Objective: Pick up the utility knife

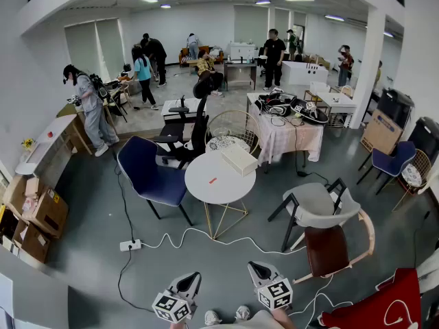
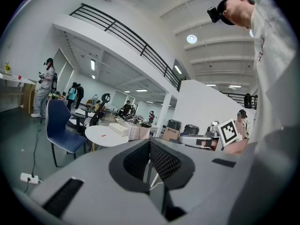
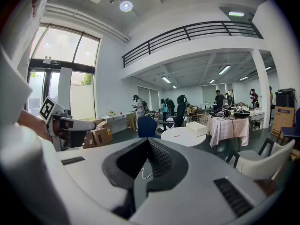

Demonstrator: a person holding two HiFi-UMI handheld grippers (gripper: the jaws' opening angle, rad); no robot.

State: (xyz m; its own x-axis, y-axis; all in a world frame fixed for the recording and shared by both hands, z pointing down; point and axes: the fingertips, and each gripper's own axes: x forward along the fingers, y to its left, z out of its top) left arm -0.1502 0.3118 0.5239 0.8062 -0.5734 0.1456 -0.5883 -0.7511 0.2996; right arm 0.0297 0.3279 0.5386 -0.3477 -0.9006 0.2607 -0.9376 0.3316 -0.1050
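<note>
Both pairs of jaws closed and empty; knife point(image 1: 212, 180) far off on the table point(image 1: 230, 189).
Side by side at the bottom of the head view, the left gripper point(image 1: 191, 278) and right gripper point(image 1: 257, 269) each have their pads pressed together with nothing between them, and both point roughly level toward the table. The knife shows only as a small red sliver, too small for detail, lying near the middle of the round white top, well apart from both grippers. A white box point(image 1: 239, 160) sits on the table's far side, apart from the knife. A blue chair point(image 1: 147, 166) stands just beside the table at its left.
</note>
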